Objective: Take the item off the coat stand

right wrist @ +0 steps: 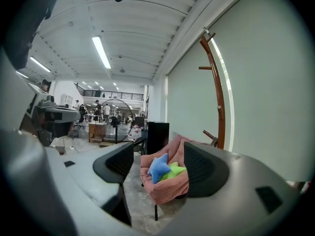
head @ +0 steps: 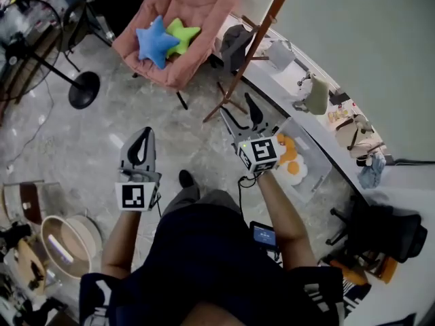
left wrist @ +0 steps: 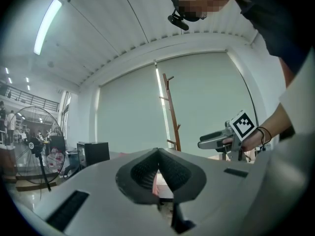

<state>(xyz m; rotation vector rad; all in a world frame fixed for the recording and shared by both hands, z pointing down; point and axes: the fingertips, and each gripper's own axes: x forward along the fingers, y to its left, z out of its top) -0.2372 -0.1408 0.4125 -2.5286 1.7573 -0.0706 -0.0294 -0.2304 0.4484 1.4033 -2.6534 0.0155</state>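
A brown wooden coat stand (head: 253, 46) leans up at the top middle of the head view, its feet on the floor near the white ledge. A dark grey item (head: 234, 44) hangs low on it. My right gripper (head: 239, 116) is open and empty, its tips a short way in front of the stand's feet. My left gripper (head: 142, 141) is shut on nothing, further left over bare floor. In the right gripper view the stand's pole (right wrist: 219, 92) rises right of the open jaws (right wrist: 157, 167). The left gripper view has the stand (left wrist: 172, 113) far beyond the shut jaws (left wrist: 158, 156).
A pink folding chair (head: 178, 29) with a blue star cushion (head: 155, 41) and a green one (head: 182, 35) stands left of the stand. A floor fan's base (head: 84, 90) is far left. A clear box (head: 300, 160) with orange things sits right of my right gripper.
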